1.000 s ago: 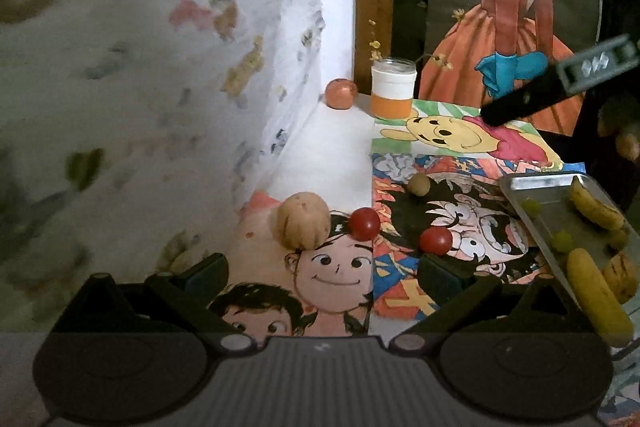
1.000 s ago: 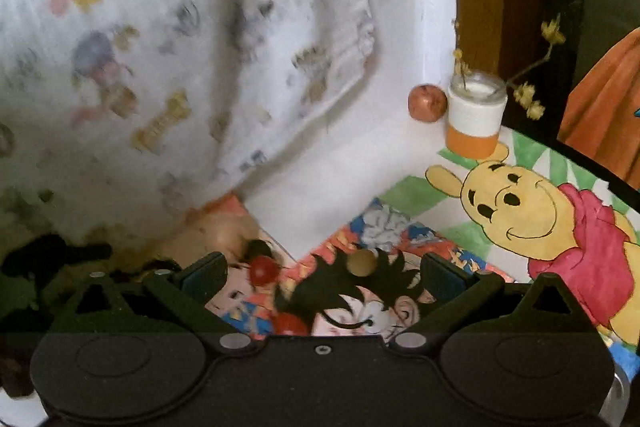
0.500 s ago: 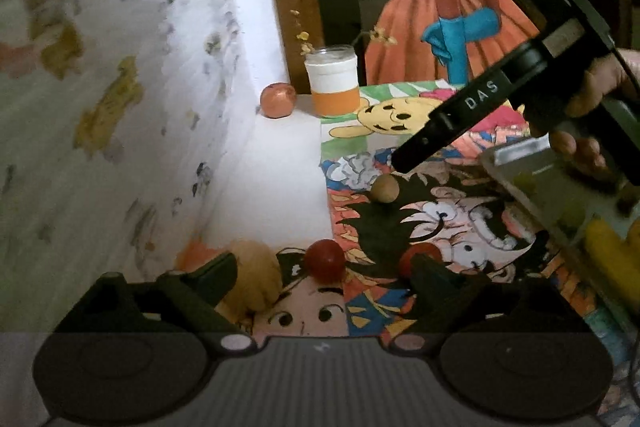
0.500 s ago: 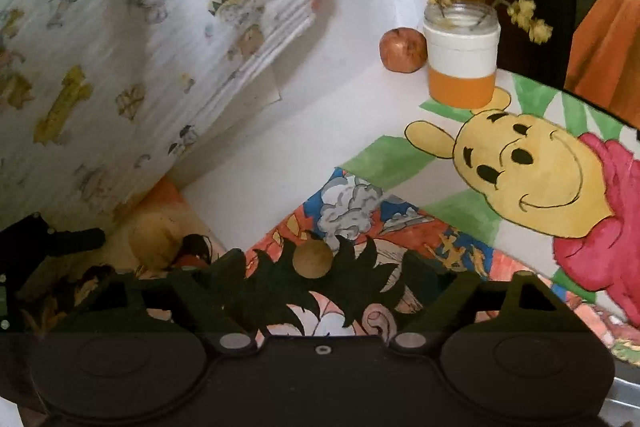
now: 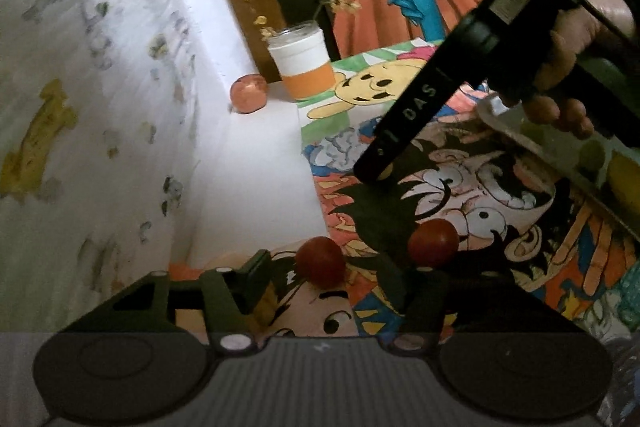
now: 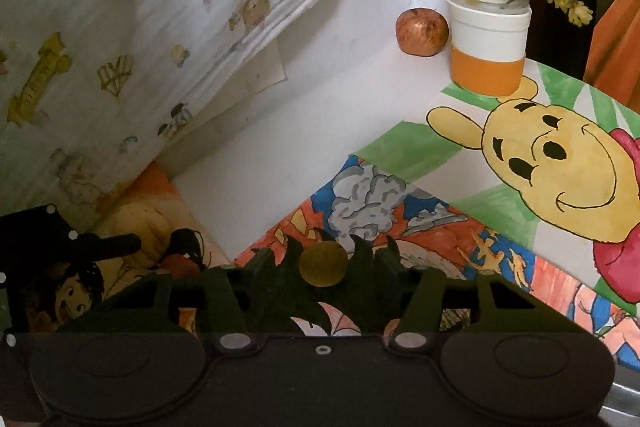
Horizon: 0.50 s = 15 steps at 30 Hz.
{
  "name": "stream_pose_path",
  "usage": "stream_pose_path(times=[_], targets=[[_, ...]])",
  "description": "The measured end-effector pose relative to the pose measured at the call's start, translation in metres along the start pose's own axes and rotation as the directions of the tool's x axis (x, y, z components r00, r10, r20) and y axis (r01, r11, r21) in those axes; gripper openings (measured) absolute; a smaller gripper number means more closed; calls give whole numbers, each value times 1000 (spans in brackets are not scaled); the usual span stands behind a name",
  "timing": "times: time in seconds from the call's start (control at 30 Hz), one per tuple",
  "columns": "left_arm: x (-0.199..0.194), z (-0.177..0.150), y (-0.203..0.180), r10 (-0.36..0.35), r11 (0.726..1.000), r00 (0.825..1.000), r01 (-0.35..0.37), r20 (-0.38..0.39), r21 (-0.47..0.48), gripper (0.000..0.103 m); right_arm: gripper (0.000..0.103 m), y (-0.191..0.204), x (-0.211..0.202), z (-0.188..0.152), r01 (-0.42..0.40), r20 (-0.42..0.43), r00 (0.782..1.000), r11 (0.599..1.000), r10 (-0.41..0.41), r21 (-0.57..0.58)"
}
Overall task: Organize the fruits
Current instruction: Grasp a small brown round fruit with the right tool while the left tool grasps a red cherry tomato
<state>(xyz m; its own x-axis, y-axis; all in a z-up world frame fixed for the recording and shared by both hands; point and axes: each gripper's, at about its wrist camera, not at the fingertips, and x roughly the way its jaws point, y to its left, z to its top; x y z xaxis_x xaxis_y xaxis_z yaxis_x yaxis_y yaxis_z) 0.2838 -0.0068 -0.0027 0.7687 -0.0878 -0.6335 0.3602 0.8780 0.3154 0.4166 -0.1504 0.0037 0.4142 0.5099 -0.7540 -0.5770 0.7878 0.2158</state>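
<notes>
Two red cherry tomatoes lie on the cartoon mats: one [image 5: 320, 261] sits between my open left gripper's [image 5: 326, 273] fingers, the other [image 5: 433, 242] by its right finger. My right gripper [image 6: 322, 265] is open, its fingers on either side of a small tan round fruit [image 6: 323, 263]; it also shows in the left wrist view [image 5: 378, 171], mostly covering that fruit [image 5: 386, 171]. An apple [image 5: 249, 93] sits at the far wall beside the jar. A metal tray [image 5: 560, 163] with yellow fruit lies on the right.
A white and orange jar [image 5: 304, 67] with dried flowers stands at the back. A patterned cloth [image 5: 80, 107] hangs along the left side. A larger tan fruit [image 6: 140, 223] lies under the cloth's edge in the right wrist view.
Both grippers moved forward and down. The left closed in on the tomatoes; the right came down around the small tan fruit. The large tan fruit left the left view.
</notes>
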Motion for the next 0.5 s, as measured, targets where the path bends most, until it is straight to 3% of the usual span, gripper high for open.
stream_pose_path(times=[0.13, 0.5], targets=[[4, 0, -3, 4, 999, 1000, -3, -7, 54, 57, 48, 0, 3, -1, -8, -3, 1000, 1000, 8, 2], [17, 3, -2, -1, 999, 1000, 2, -25, 45, 52, 39, -2, 8, -2, -3, -3, 1000, 1000, 3, 9]])
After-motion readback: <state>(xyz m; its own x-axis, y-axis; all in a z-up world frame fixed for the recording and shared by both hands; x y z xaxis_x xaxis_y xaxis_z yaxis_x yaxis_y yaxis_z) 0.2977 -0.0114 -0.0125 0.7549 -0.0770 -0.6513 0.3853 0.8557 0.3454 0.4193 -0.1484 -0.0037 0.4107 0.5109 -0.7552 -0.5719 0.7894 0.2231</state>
